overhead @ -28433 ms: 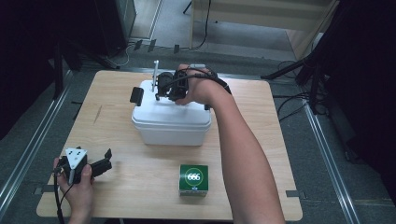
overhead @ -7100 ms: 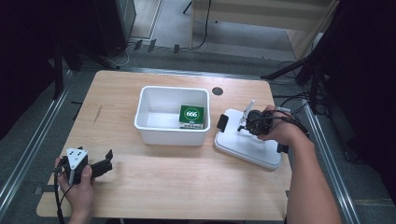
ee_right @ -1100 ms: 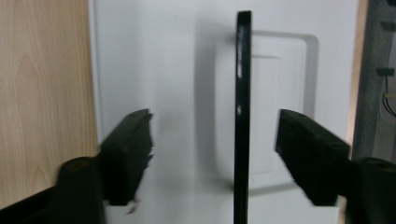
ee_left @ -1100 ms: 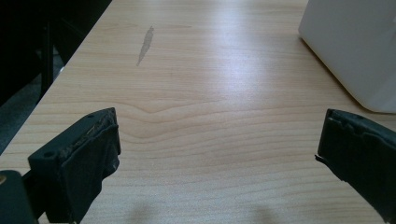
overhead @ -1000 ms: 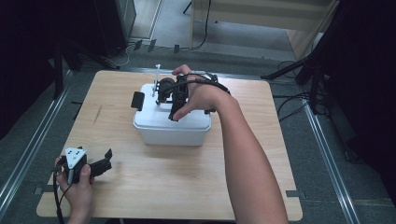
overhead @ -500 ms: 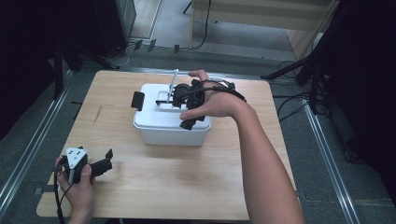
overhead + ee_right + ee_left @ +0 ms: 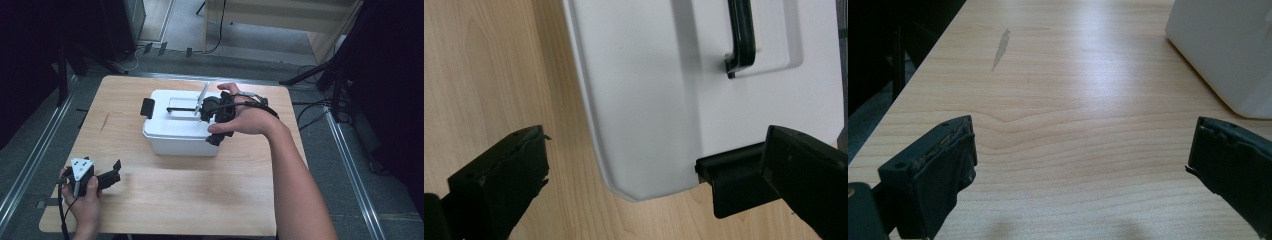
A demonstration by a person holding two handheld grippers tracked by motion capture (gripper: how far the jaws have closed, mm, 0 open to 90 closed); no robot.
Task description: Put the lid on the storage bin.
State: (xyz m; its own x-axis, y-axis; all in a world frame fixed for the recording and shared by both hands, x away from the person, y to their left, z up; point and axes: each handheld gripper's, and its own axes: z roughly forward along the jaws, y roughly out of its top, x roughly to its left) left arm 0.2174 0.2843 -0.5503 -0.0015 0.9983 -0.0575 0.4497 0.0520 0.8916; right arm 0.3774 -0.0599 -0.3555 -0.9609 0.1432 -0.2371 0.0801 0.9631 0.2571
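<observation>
A white lidded box (image 7: 172,127) stands mid-table, with a black handle (image 7: 181,109) in the lid's recess and a black latch (image 7: 147,108) at its left end. My right gripper (image 7: 216,123) hovers over the box's right end, held by a hand. In the right gripper view it (image 7: 656,150) is open, straddling a rounded corner of the lid (image 7: 649,75); its right jaw is beside the black end latch (image 7: 731,182), and the handle (image 7: 741,35) lies farther off. My left gripper (image 7: 111,177) rests open at the table's near left, with nothing between its fingers (image 7: 933,170).
The left gripper view shows bare wood, a grey scuff mark (image 7: 1000,42) and a corner of the white box (image 7: 1228,50) at the upper right. Metal rails (image 7: 30,165) run along both sides of the table (image 7: 200,200). Cables (image 7: 310,107) lie on the floor beyond the right edge.
The right hand and gripper have moved right along the lid, from the handle area to the box's right end. The left gripper has stayed put.
</observation>
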